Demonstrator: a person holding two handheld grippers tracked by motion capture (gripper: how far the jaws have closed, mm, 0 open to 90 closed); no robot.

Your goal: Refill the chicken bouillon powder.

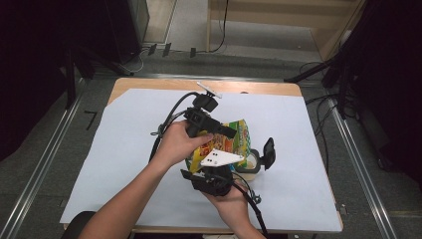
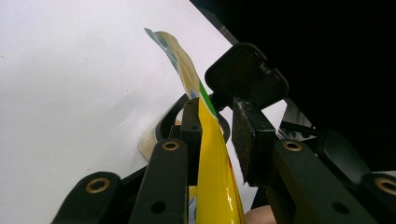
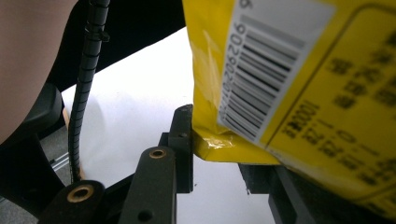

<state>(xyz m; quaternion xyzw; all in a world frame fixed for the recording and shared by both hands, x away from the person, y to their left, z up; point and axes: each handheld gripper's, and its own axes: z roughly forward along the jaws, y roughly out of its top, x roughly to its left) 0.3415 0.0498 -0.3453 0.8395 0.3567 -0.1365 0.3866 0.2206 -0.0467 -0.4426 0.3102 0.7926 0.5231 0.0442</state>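
A yellow snack bag [image 1: 238,138] hangs tilted in the air between my two grippers. My left gripper [image 1: 224,130] reaches in from the left, and in the left gripper view [image 2: 217,109] its jaws close on the bag's upper edge [image 2: 212,154]. My right gripper [image 1: 211,167] comes from below, under its grey plate. In the right gripper view [image 3: 219,140] the bag's bottom corner [image 3: 289,93], with a barcode, sits between the jaws, the right one mostly hidden behind it. Under the bag stands a small round container [image 1: 252,167] with its black lid [image 1: 268,152] flipped open.
A white sheet [image 1: 134,149] covers the wooden table [image 1: 259,88]. The container's rim [image 2: 161,128] and open lid [image 2: 245,74] lie just past the left jaws. A black ribbed cable [image 3: 86,93] trails beside the right gripper. Dark stands and cables sit on the floor behind.
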